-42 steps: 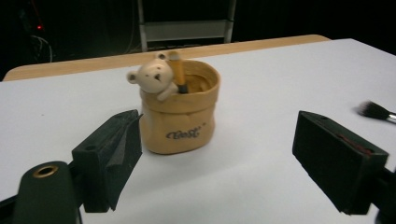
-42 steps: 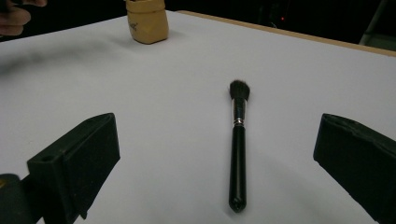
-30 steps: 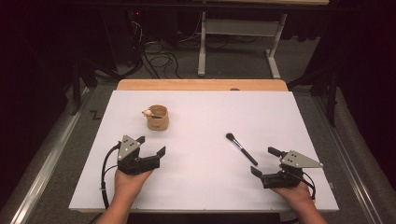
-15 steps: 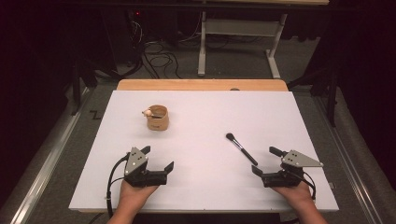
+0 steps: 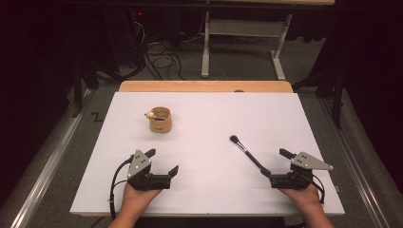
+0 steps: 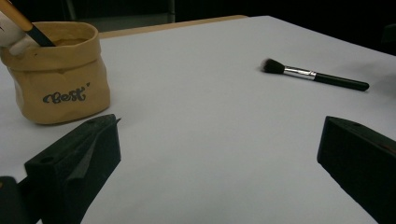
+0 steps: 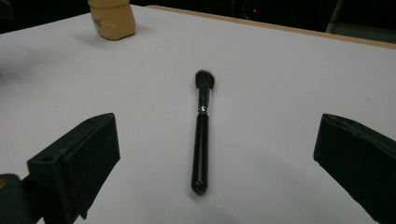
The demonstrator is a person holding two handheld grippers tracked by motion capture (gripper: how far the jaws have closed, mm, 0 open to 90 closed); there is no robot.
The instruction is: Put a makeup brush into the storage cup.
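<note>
Two grippers rest near the front edge of the white surface (image 5: 209, 123), each held in one hand. The left gripper (image 5: 164, 164) sits at about seven o'clock on the surface, its jaws spread wide with nothing between them; they have just been opening. The right gripper (image 5: 278, 167) sits at about five o'clock, its jaws also spread wide and gripping nothing.

One loose makeup brush (image 5: 247, 153) with a black handle, a silver ferrule and a dark bristle head lies flat on the surface. It runs from its bristles, nearer the centre, down toward the right gripper at four o'clock. In the right gripper view the brush (image 7: 201, 135) lies just ahead of the two jaws and in line with the gap between them, handle end nearest, touching neither.

One tan pouch-shaped cup (image 5: 160, 120) stands upright at about eleven o'clock, well apart from both grippers. In the left gripper view the cup (image 6: 58, 79) carries a dark script word on its side, and a second brush (image 6: 28, 25) with a tan handle leans out of it. That makes two brushes, one cup and two grippers.
</note>
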